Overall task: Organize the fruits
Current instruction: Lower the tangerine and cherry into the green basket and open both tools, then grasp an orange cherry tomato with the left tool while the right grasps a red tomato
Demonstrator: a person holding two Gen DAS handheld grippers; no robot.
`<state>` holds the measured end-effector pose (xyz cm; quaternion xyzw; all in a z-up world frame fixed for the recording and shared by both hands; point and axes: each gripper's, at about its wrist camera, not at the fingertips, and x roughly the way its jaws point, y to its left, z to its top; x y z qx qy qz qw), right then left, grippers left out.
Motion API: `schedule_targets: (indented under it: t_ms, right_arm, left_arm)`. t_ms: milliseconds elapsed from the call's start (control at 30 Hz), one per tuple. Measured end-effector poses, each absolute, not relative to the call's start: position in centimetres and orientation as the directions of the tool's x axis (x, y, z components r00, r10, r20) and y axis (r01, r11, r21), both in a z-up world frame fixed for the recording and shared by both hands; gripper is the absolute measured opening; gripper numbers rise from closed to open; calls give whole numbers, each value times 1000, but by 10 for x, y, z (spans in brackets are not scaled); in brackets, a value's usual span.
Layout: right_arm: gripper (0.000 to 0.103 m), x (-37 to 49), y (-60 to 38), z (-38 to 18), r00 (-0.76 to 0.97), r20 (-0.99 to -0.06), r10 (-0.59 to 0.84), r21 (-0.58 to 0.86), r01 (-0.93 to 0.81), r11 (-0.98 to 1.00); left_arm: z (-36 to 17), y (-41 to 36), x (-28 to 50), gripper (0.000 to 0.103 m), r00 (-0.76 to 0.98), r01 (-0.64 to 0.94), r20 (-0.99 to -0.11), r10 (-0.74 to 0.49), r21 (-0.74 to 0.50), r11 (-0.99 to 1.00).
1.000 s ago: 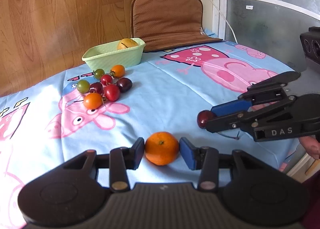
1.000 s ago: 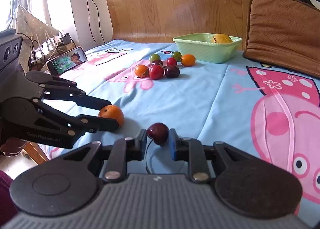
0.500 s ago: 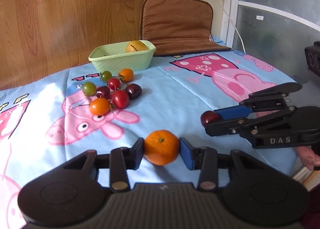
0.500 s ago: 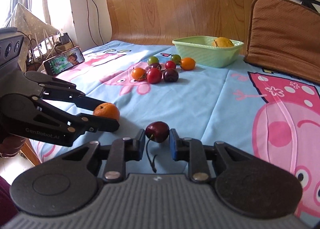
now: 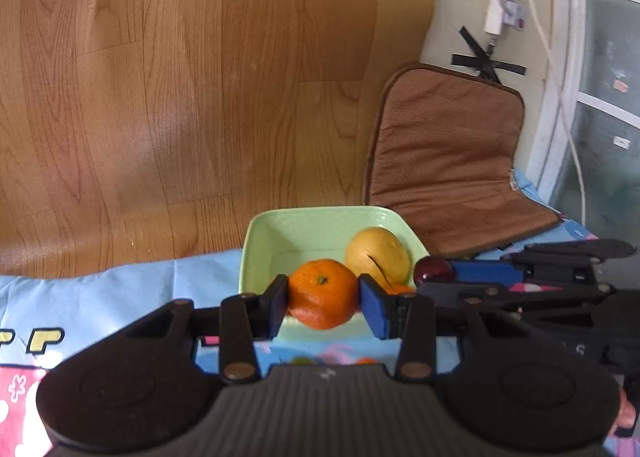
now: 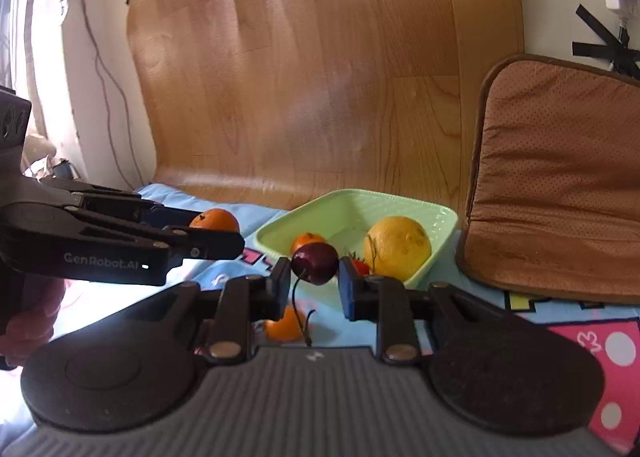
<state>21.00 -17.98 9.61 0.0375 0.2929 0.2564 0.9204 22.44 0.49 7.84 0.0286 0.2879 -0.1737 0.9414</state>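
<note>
My left gripper [image 5: 323, 295] is shut on a mandarin orange [image 5: 323, 294] and holds it in the air at the near rim of the light green basket [image 5: 256, 241]. A big yellow fruit [image 5: 378, 255] lies in the basket. To its right, my right gripper [image 5: 434, 279] is shut on a dark red cherry [image 5: 433, 272]. In the right wrist view the cherry [image 6: 315, 263] sits between the pads of the right gripper [image 6: 314, 277], its stem hanging down, just before the basket [image 6: 444, 217]. The left gripper [image 6: 216, 227] with the orange [image 6: 214, 221] is at the left.
Small tomatoes lie on the blue cartoon bedsheet [image 6: 560, 321] below the grippers; an orange one [image 6: 280, 327] shows under the right fingers. A brown cushion [image 5: 444, 161] leans behind the basket at the right. A wood-pattern sheet [image 5: 180, 97] covers the wall behind.
Both grippers have carried their fruit forward across the sheet to the green basket, which now fills the middle of both views. The tomato cluster has slipped beneath them.
</note>
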Motion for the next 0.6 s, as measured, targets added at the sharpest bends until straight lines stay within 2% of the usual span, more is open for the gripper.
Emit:
schedule_targets:
  t_ms: [267, 467, 600]
  right_arm:
    - [29, 258, -168, 61, 680, -573, 457, 204, -422, 884]
    - [30, 254, -167, 61, 707, -543, 452, 190, -421, 887]
    - [30, 240, -178, 75, 725, -501, 472, 231, -414, 881]
  left_arm:
    - [47, -3, 306, 38, 728, 308, -618, -295, -89, 947]
    - [48, -4, 308, 43, 742, 315, -603, -291, -69, 946]
    - [67, 21, 286, 43, 767, 289, -568, -298, -110, 951]
